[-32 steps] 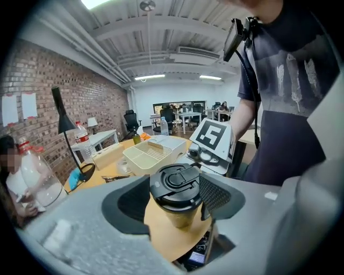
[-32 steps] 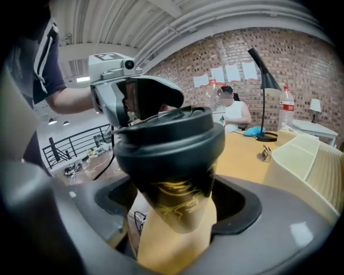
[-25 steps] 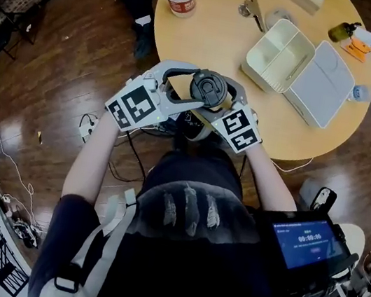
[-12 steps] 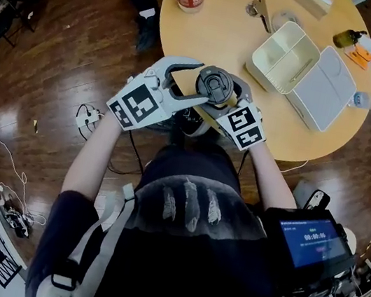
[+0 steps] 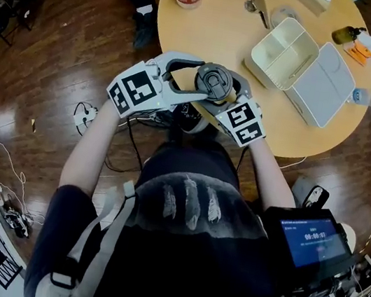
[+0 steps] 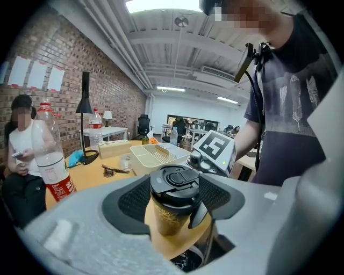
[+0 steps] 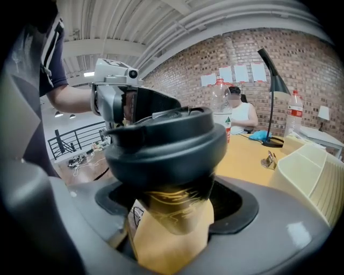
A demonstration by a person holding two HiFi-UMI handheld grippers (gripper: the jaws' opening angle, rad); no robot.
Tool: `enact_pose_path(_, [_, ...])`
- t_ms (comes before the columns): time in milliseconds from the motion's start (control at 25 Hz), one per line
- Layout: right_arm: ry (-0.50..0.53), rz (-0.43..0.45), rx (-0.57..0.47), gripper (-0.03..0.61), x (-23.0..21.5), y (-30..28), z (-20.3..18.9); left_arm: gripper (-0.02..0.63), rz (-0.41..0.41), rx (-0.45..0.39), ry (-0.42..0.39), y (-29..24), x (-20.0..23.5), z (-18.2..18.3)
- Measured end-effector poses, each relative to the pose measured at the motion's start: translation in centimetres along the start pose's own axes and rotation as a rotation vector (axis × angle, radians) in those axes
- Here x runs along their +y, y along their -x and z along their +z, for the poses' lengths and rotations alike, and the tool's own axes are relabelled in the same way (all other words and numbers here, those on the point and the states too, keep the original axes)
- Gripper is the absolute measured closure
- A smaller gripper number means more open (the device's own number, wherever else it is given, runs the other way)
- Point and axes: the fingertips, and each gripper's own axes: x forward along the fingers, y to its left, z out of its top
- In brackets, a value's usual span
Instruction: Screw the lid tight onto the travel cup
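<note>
Travel cup (image 6: 167,217), gold-brown body under a black lid (image 6: 174,181), stands upright at the table's (image 5: 212,35) near edge. Left tool (image 6: 174,195) clamps the lid, and right tool (image 7: 171,208) grips the body just beneath.

The head camera looks steeply down from above the person, taking in both arms, the left claw (image 5: 191,85), the right claw (image 5: 224,100) and the near edge of the round worktop (image 5: 214,28). Each claw camera sits close behind its own jaws and looks along them. The two face one another across the cup (image 6: 171,212), which all three views share. The right claw camera is nearest to it.
</note>
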Motion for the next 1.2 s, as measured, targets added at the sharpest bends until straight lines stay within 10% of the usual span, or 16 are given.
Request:
enact_pose_path(520, [-0.007, 0.002, 0.014, 0.167, -0.1, 0.4, 0.1, 0.322, 0.054, -0.015, -0.009, 1.8, 0.3, 0.2])
enact_pose_path(840, [-0.004, -0.001, 0.029, 0.167, -0.3, 0.4, -0.4, 0.321, -0.132, 0.086, -0.106, -0.7, -0.3, 1.1])
enact_pose_path(1200, [-0.005, 0.009, 0.019, 0.167, -0.2, 0.5, -0.1, 0.322, -0.125, 0.076, -0.049, 0.3, -1.3, 0.6])
